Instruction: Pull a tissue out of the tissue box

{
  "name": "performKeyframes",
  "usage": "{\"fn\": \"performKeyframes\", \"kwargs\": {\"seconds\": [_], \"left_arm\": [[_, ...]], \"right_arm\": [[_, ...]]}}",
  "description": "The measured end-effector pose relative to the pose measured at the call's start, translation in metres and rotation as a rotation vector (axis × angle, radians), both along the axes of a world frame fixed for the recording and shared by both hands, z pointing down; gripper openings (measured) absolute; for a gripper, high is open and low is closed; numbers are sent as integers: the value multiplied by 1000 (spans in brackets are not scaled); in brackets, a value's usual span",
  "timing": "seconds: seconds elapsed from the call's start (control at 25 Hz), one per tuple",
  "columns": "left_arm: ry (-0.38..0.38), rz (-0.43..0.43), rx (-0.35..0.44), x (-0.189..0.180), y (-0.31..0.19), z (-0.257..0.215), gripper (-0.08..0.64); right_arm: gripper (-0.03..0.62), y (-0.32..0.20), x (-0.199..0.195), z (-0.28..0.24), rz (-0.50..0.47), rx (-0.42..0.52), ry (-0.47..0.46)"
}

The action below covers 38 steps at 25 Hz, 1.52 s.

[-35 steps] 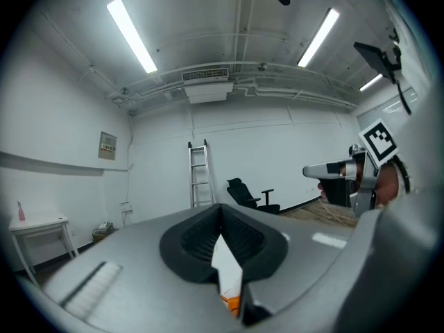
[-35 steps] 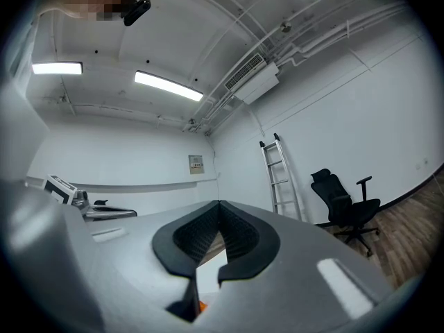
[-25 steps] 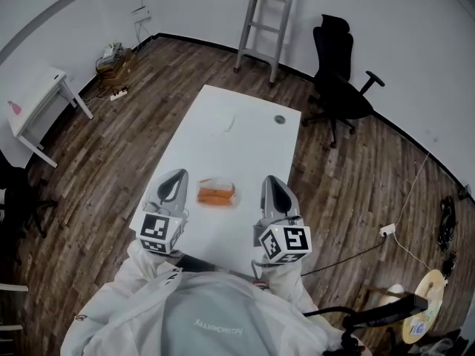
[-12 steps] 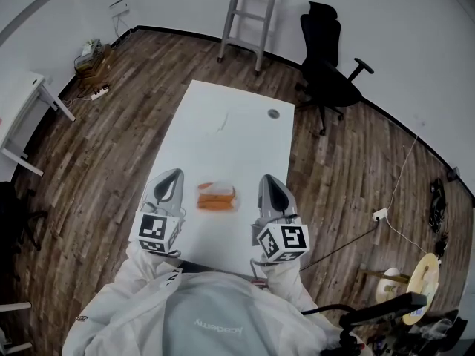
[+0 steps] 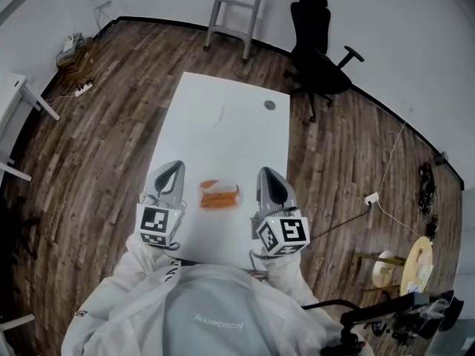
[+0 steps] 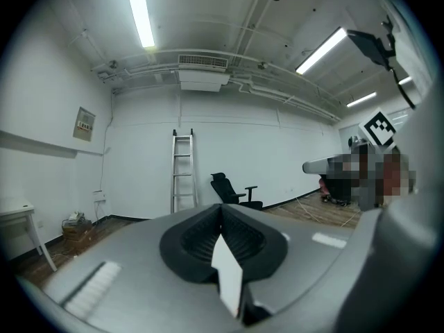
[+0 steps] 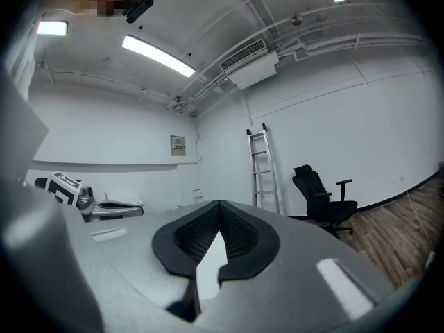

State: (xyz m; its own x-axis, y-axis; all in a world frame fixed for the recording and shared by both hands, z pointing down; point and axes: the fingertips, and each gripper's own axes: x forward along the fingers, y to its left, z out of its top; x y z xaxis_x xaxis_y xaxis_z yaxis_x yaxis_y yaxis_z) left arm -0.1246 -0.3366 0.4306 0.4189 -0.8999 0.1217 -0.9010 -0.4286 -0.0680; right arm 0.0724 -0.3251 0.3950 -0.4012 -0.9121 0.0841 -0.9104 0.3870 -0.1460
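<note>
1. Wooden floor surrounds a white table [image 5: 237, 124] in the middle of the head view; a ladder [image 5: 236, 10] and an office chair [image 5: 319, 58] stand along the top.
2. An orange tissue box [image 5: 219, 195] lies on the table's lower part, just below frame centre.
3. Left gripper [image 5: 171, 173] and right gripper [image 5: 267, 178] flank the box, apart from it, jaws closed and empty.

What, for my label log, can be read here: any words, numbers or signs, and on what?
"Academy", upside down in the head view: on the person's grey top.
On the tissue box: print too small to read.
On the wall plaque: too blurred to read.
Cubes on the left gripper and right gripper: square marker patterns, no words.
</note>
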Motion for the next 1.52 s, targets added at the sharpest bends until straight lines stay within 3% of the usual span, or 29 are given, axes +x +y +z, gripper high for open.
{"fn": "performKeyframes", "kwargs": {"seconds": [0.48, 0.68, 1.08, 1.4, 1.52], "left_arm": [[34, 84, -30, -8, -12, 7, 0], [57, 92, -71, -3, -14, 21, 0], [43, 97, -71, 20, -13, 23, 0], [35, 80, -90, 20, -7, 23, 0], [39, 69, -104, 19, -5, 28, 0]], "right_arm": [[2, -2, -20, 5, 42, -24, 45], [2, 2, -24, 18, -17, -69, 100], [2, -5, -12, 40, -60, -131, 187], [5, -8, -20, 66, -191, -202, 235], [103, -8, -29, 79, -299, -248, 263]]}}
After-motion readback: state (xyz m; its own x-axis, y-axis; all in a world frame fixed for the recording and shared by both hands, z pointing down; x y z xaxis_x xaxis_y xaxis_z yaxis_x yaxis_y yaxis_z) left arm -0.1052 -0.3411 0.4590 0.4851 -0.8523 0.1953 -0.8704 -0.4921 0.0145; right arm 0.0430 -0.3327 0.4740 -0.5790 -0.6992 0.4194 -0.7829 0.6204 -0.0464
